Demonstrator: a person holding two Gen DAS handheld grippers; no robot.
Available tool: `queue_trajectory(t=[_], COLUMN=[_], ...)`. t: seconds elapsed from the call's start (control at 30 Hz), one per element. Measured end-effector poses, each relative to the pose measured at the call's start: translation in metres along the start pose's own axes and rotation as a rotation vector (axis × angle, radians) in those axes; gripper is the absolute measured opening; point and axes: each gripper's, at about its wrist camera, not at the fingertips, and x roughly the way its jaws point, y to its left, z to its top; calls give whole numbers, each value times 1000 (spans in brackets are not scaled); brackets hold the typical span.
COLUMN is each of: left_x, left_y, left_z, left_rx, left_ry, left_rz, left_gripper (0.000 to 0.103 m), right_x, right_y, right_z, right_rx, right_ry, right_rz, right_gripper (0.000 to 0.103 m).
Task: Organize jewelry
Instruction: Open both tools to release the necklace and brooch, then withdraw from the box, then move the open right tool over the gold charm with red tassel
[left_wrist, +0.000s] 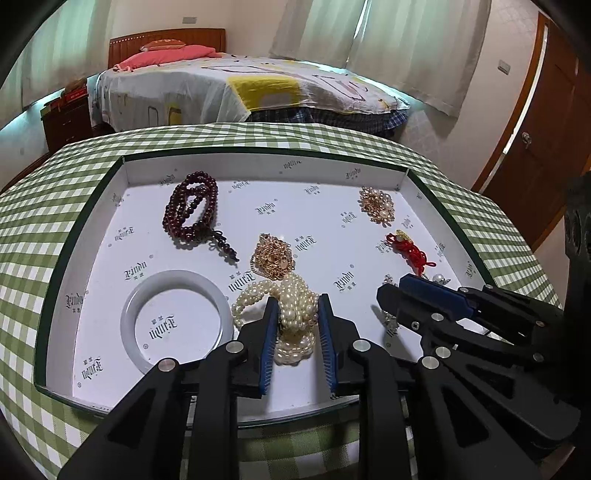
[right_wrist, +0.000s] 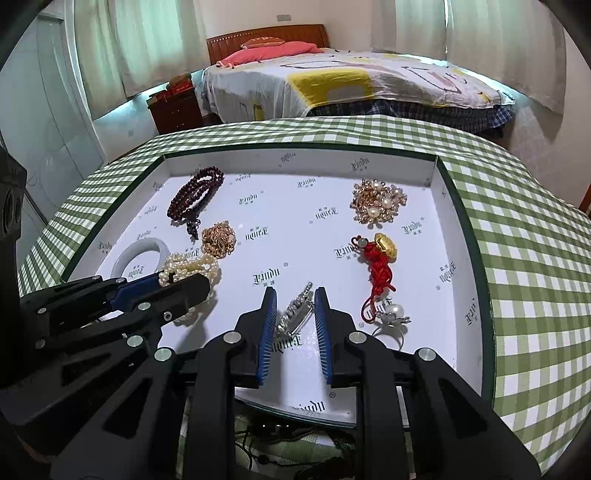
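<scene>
Cream pearls, strung and heaped in a loose bundle (left_wrist: 284, 314), lie near the front edge of a shallow white tray (left_wrist: 258, 166), just right of a pale bangle (left_wrist: 173, 319). The left gripper (left_wrist: 295, 310) is set around the bundle, its blue pads on either side, narrowly parted; whether the pads press on the pearls cannot be told. The bundle is judged light, limp and slippery, its beads hard and round, so it is best taken across its thick middle, where the strands cross. A silver hair clip (right_wrist: 293, 314) lies to the right of the pearls, between the pads of the right gripper (right_wrist: 295, 314), whose jaws stand a little apart and do not appear to press on it. The clip is judged stiff, thin and flat, so it is best pinched across its narrow width. Also seen in the tray are dark red beads (left_wrist: 194, 212), a gold chain (left_wrist: 273, 254), a gold brooch (right_wrist: 378, 201), a red tassel charm (right_wrist: 378, 264) and a pearl ring (right_wrist: 391, 319). The tray's floor is smooth printed paper, likely slick. It is set on a green checked tablecloth (right_wrist: 517, 240), with a bed (right_wrist: 351, 85) and curtains beyond.
</scene>
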Motion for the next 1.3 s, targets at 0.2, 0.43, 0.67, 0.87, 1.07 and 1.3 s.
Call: queue_trajectory(t=[0.2,0.43,0.67,0.87,1.07,1.3], left_x=[-5,-27,-58,-75,-82,-86], left_y=[4,0,-3,3,6,10], left_z=[1,5,2,-12,-32,-53], left_rx=[-30,-29,1,-6,-4,-13], left_ry=[-13,-67,-143,-155,-135,-102], left_rz=[-15,-20,11,23,42,56], left_gripper=[40,46,50,50,50,50], right_x=[-10,-36,-69,-91,-92,-83], right_y=[-8,-6,-9,-20,-21,-18], right_z=[4,11,4,-21,-53,-82], right_rx=[32,14,-6,51,90,107], right_ry=[-21,-63,-94,-94,-53,1], right_rz=[1,-24,-82,-120,-132,-139], right_gripper=[30,31,31,31,31,31])
